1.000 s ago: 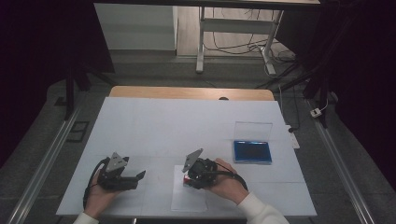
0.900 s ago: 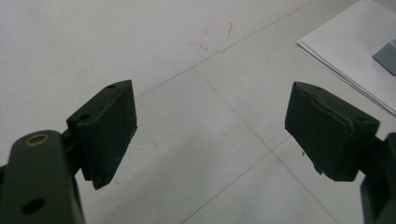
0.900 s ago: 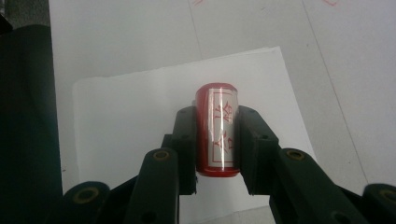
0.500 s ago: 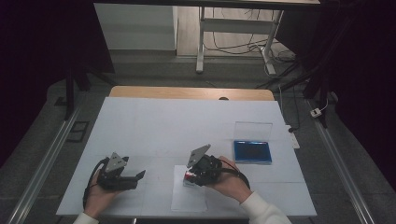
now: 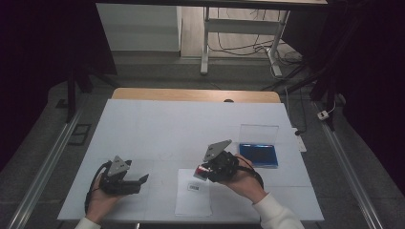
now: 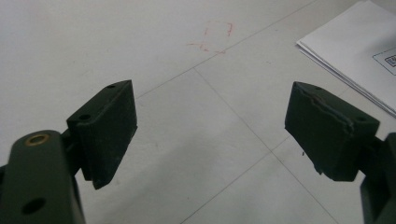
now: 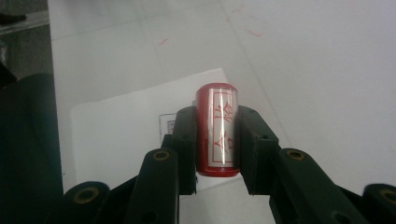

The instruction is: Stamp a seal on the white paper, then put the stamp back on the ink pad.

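Nearest the counter's front edge, the left hand-held gripper rests toward the front-left corner, its jaws standing wide apart with nothing between them. Just right of it, at the middle of the front edge, lies a sheet of paper with a small printed box on it.

The right hand-held gripper hangs above that paper's far edge, clamped on a short red stamp with a silvery label of red characters. The jaws press on its two sides about halfway up, and the barrel stands out beyond their tips.

The stamp looks stiff and light, likely hard plastic, so it should take a firm squeeze without harm. Its round, glossy barrel could twist or slip between flat pads; a hold across the middle, as now, seems the safest place.

Farther off, toward the right edge, an open blue ink pad lies with its clear lid raised behind it.
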`<action>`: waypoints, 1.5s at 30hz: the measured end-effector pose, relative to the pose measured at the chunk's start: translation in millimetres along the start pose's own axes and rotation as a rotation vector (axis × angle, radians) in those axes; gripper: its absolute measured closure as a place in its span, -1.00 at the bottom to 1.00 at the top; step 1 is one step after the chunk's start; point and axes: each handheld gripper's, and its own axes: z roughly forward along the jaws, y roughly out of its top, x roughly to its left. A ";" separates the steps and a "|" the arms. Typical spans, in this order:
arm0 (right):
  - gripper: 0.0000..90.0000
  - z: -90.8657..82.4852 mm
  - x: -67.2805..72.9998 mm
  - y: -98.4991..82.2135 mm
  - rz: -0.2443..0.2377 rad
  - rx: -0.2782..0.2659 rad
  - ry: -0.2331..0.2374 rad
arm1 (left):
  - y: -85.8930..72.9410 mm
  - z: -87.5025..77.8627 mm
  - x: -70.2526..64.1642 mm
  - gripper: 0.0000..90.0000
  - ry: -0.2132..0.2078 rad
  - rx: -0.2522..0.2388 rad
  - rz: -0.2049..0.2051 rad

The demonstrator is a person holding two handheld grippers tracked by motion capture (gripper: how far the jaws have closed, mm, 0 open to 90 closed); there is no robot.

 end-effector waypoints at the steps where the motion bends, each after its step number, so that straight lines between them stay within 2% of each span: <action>1: 0.55 -3.6 -2.1 -0.9 0.010 -0.008 -0.006 | 0.0 -0.1 0.0 -0.62 0.000 -0.001 0.000; 5: 0.55 -18.4 -12.8 -6.2 0.038 -0.042 -0.032 | 0.1 0.2 0.4 -0.62 0.000 -0.001 -0.002; 11: 0.55 -40.7 -32.4 -19.3 0.095 -0.077 -0.094 | 0.1 0.0 0.1 -0.62 0.000 0.001 0.001; 19: 0.55 -64.3 -58.5 -41.9 0.174 -0.091 -0.185 | 0.3 0.4 0.0 -0.62 -0.002 0.000 -0.005; 28: 0.55 -81.4 -86.7 -69.6 0.254 -0.055 -0.286 | 0.7 2.0 0.2 -0.62 -0.012 0.003 -0.007; 35: 0.55 -96.3 -101.7 -87.2 0.320 -0.019 -0.368 | 0.3 2.8 0.8 -0.62 -0.011 0.005 -0.012; 42: 0.55 -93.4 -109.9 -100.0 0.350 0.084 -0.408 | -1.1 2.5 -0.9 -0.62 -0.012 0.008 0.001; 45: 0.55 -88.9 -112.0 -104.2 0.362 0.122 -0.396 | -1.3 2.6 -1.0 -0.62 -0.013 0.009 0.005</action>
